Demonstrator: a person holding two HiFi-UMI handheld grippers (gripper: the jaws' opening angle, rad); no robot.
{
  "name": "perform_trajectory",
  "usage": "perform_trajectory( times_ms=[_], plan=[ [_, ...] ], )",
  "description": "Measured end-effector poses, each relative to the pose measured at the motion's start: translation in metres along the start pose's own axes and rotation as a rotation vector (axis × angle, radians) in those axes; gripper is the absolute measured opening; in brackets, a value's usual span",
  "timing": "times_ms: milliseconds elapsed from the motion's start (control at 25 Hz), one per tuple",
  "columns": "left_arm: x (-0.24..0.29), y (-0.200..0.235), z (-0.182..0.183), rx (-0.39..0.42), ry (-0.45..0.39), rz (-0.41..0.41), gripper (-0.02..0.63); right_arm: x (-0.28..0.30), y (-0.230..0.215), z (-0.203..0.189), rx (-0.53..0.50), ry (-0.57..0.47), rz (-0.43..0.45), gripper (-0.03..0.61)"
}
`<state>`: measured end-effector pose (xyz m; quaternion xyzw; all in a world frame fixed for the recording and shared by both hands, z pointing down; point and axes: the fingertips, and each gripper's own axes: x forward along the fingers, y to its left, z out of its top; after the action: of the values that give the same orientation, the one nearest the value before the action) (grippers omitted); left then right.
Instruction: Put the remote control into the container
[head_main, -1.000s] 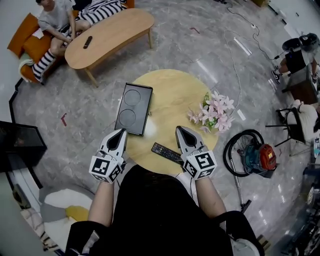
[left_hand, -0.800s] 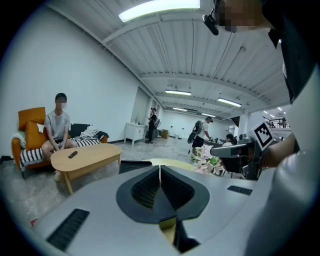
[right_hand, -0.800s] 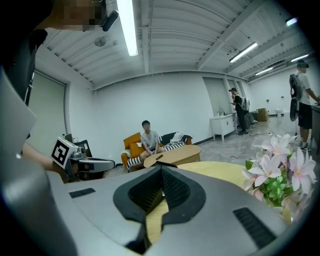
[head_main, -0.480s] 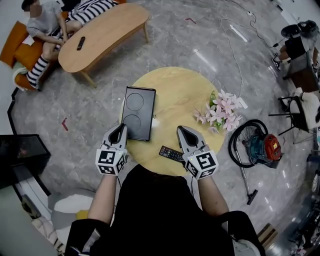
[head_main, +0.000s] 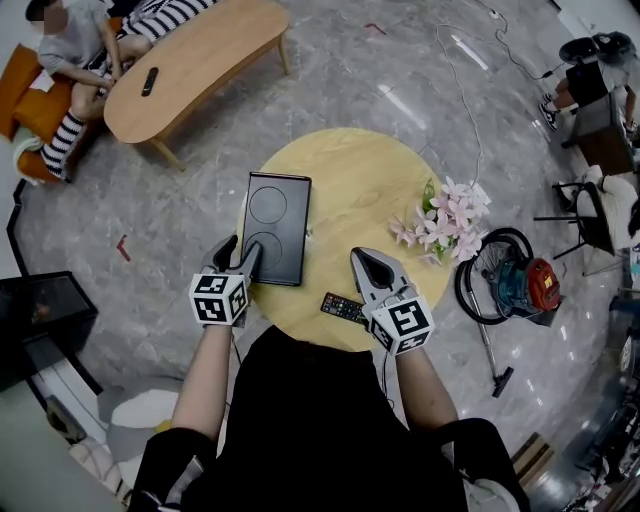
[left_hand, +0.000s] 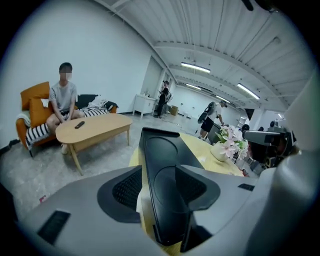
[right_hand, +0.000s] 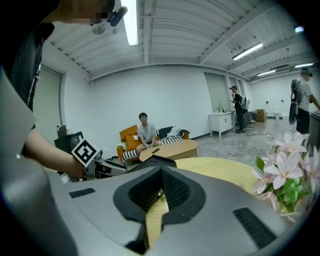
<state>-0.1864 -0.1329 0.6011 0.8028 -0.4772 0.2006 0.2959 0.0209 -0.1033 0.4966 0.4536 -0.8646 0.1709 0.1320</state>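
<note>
**Left tongs (head_main: 242, 250) wide at the container (head_main: 273, 225), remote control (head_main: 343, 307) out on the table (head_main: 350, 180)**

Left tongs stand wide, their jaws having just been opening, and the near end of the container sits between them. The left gripper view shows a strip of yellow table between the container's edge and the left-hand pad (left_hand: 127, 187), so the pads do not clamp it (the right-hand pad lies close to the black rim; whether it touches I cannot tell). The container is a flat black tray with two round hollows. It lies by the table's left edge, its long sides running from the near edge towards the far one.

Right tongs (head_main: 364, 260) are closed tip to tip with nothing between them; their own view shows only the wooden table top through the slit under the pads. They hang over the table's near edge, right of the container and apart from it.

The remote control lies flat on the table at the near edge, outside the container. It is just beside the right tongs on their left, with its right end hidden under them. Pink flowers (head_main: 442, 215) stand at the table's right edge. Farther off on the grey floor, a second, oblong table (head_main: 200, 55) carries another small dark remote (head_main: 149, 81), and a person (head_main: 70, 40) sits on an orange sofa beside it.
</note>
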Motion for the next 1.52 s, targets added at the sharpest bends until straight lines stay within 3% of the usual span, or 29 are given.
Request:
perform_trajectory(
  times_ms=[160, 360, 520, 800, 1080, 1360, 1520],
  plan=[
    [0.012, 0.005, -0.016, -0.068, 0.061, -0.031, 0.192, 0.009, -0.001, -0.007, -0.014, 0.032, -0.001, 0.008],
    [0.015, 0.006, -0.019, -0.131, 0.069, -0.07, 0.192, 0.024, -0.002, -0.02, -0.044, 0.095, 0.006, 0.008],
    [0.016, 0.007, -0.02, -0.164, 0.065, -0.094, 0.192, 0.041, 0.006, -0.043, -0.159, 0.197, 0.048, 0.011],
    [0.016, 0.008, -0.02, -0.144, 0.071, -0.096, 0.207, 0.077, 0.018, -0.092, -0.438, 0.422, 0.13, 0.015],
    [0.018, 0.01, -0.021, -0.167, 0.094, -0.133, 0.216, 0.107, 0.015, -0.104, -0.453, 0.486, 0.202, 0.095],
    [0.019, 0.011, -0.02, -0.157, 0.109, -0.165, 0.23, 0.122, 0.017, -0.112, -0.682, 0.545, 0.284, 0.095],
    [0.02, 0.011, -0.023, -0.191, 0.111, -0.181, 0.23, 0.128, 0.02, -0.115, -0.72, 0.559, 0.298, 0.095]
  ],
)
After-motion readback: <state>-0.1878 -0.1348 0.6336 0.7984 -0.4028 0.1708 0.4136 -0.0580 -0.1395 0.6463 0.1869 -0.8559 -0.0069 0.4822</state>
